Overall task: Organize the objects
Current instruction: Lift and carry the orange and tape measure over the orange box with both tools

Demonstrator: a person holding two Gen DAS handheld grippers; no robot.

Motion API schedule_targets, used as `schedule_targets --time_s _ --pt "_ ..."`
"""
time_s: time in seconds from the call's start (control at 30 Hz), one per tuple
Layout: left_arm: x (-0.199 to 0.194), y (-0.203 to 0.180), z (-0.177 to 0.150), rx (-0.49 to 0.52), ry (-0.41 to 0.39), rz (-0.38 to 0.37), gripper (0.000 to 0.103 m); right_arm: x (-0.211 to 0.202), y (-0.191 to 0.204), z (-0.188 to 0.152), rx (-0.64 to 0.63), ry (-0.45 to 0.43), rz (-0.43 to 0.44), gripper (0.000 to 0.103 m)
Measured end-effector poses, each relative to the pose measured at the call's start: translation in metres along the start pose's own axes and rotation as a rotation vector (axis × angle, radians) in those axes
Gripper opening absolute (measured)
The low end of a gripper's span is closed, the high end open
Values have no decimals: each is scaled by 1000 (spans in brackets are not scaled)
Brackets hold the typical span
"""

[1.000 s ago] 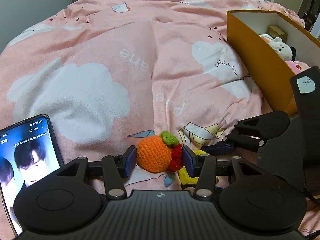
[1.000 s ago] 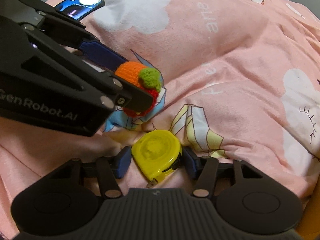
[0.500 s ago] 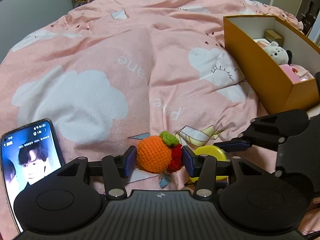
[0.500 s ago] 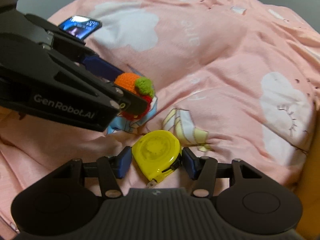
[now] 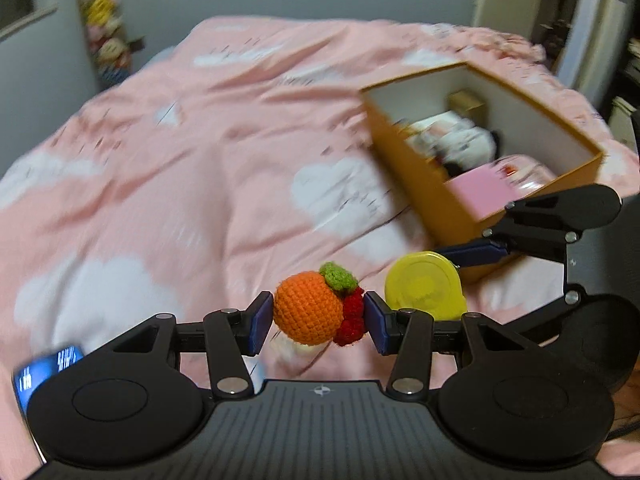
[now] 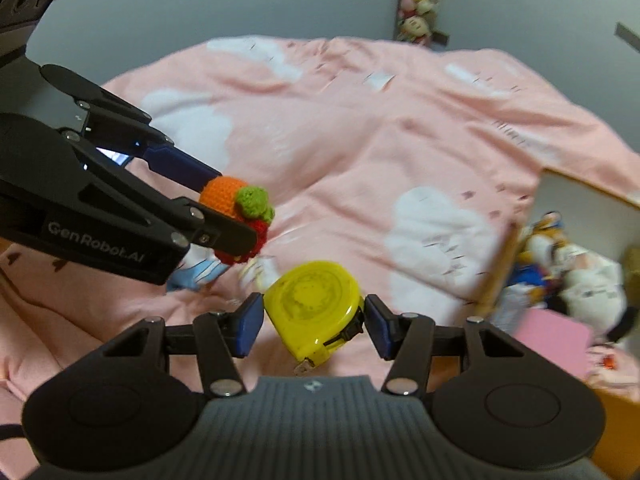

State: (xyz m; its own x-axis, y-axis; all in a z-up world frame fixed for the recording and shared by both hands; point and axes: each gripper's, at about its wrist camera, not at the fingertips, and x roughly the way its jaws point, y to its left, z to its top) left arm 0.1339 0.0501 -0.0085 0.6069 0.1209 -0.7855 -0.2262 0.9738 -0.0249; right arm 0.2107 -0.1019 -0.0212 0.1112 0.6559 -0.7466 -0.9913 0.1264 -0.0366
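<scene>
Your left tongs (image 5: 319, 317) are clamped on the crochet orange (image 5: 310, 308), one blue pad pressed against its orange body and the other against the red knit berries at its side, with the green leaf tuft on top. The toy hangs in the air above the pink bedspread (image 5: 180, 160), clear of the fabric. Your right tongs (image 6: 314, 322) grip the yellow tape measure (image 6: 316, 304) across its round case, the metal tape tip pointing down toward the tool body, and it too is lifted off the bed. In the left wrist view the tape measure (image 5: 424, 286) sits just to the right of the orange, close but apart, with the other tongs' black linkage reaching in from the right edge. In the right wrist view the orange (image 6: 236, 200) appears up and to the left of the tape measure, pinched at the tip of the left tool. The open cardboard box (image 5: 424, 184) stands on the bedspread ahead and to the right of both held things, its white inside holding plush toys (image 6: 568, 264) and a pink item (image 5: 482, 190), all blurred. A lit phone (image 5: 44, 372) lies at the lower left edge of the left view. More stuffed toys hang against the grey wall beyond the bed, too blurred to make out.
</scene>
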Motion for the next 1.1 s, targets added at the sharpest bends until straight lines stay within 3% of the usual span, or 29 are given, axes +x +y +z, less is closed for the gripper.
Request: schedule_targets --time_s 0.17,0.3,0.43,0.6,0.8,1.1 --pt "-8 -29 39 84 -67 -127 56 -41 -34 10 3 -38 -61 57" --pt "-4 -58 73 175 -124 -222 56 -68 -74 16 -7 -8 -137 57" --pt "21 -83 104 235 -132 -291 56 -77 -120 18 -49 77 -268 57" --pt "72 -99 144 247 -84 -386 56 -58 -172 21 -177 232 -379 57" --pt "131 -107 180 231 -24 -431 56 -17 -207 23 -408 375 -400 57" --pt "185 -108 202 235 -16 -510 56 35 -239 23 -605 544 -317 57"
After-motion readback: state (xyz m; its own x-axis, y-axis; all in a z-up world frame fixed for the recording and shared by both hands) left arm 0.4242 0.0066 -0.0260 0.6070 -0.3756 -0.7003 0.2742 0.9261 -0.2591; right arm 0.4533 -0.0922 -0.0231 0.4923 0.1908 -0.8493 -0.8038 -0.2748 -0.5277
